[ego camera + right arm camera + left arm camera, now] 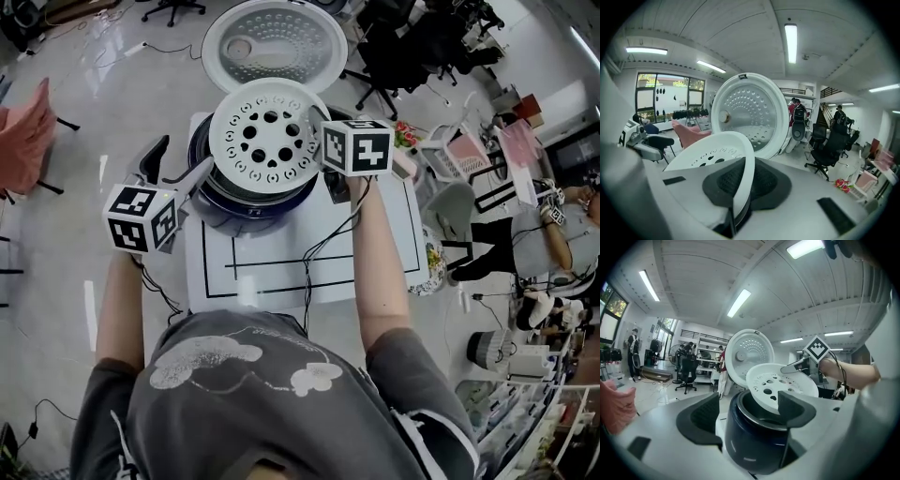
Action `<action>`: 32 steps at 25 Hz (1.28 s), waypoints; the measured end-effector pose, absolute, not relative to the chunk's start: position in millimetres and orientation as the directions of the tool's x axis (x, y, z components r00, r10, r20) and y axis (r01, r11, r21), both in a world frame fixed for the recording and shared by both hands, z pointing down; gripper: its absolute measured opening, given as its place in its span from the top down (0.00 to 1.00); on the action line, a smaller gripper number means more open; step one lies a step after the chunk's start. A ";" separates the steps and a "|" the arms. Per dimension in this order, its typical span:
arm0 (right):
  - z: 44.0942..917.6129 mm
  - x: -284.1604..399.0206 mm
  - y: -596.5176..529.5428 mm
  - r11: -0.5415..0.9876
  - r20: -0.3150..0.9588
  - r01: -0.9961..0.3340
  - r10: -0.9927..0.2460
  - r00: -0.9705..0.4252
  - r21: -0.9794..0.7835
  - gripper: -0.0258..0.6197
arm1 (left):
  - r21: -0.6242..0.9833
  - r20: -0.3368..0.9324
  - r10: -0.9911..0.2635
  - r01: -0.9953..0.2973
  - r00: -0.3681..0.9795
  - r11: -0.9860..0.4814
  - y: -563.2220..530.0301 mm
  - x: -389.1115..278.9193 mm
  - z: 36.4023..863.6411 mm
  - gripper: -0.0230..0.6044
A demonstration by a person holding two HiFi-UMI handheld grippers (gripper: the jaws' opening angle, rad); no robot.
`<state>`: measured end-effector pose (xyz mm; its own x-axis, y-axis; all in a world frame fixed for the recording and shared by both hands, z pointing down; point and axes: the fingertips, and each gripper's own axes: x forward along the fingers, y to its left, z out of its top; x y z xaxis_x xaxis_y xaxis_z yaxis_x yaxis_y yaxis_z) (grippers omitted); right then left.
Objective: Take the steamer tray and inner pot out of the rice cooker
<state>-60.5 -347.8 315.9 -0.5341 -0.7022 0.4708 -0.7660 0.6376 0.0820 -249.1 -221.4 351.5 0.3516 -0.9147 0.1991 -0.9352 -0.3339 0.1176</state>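
Right gripper (740, 185): jaws clamped on the rim of the white perforated plastic steamer tray (267, 136), which is tilted above the dark blue round rice cooker (246, 204). Left gripper (749, 416): jaws wide, empty, by the cooker. Risk: with an edge-only pinch, the tray may pivot and slip.

Rice cooker (251, 208) interior mostly hidden under steamer tray (270, 136).

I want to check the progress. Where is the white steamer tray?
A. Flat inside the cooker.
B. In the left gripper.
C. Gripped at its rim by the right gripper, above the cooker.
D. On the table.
C: the right gripper is shut on the rim of the steamer tray, which hangs tilted over the rice cooker.
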 end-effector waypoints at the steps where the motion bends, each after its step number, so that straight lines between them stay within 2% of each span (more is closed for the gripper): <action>1: 312.4 -55.7 -347.7 0.628 0.463 -0.774 -0.713 -0.527 0.086 0.89 | 0.124 0.196 -0.913 -0.932 0.359 -0.340 -220.9 -246.7 351.2 0.34; 12: 282.8 23.4 -295.2 0.421 0.356 -0.907 -0.845 -0.399 -0.016 0.89 | 0.119 0.165 -0.856 -0.871 0.490 -0.476 -184.0 -220.1 338.2 0.34; 18: 283.8 121.0 -218.5 0.251 0.352 -0.967 -0.903 -0.248 -0.039 0.89 | 0.086 0.147 -0.760 -0.774 0.633 -0.627 -140.1 -138.6 324.0 0.34; 25: 319.5 200.0 -216.2 0.062 0.401 -0.997 -0.913 -0.076 -0.048 0.89 | 0.109 0.154 -0.620 -0.637 0.769 -0.763 -176.8 -68.8 338.8 0.34; 32: 362.0 292.6 -193.9 -0.046 0.439 -0.995 -0.898 0.002 -0.089 0.89 | 0.082 0.163 -0.561 -0.577 0.812 -0.812 -168.8 21.6 345.8 0.34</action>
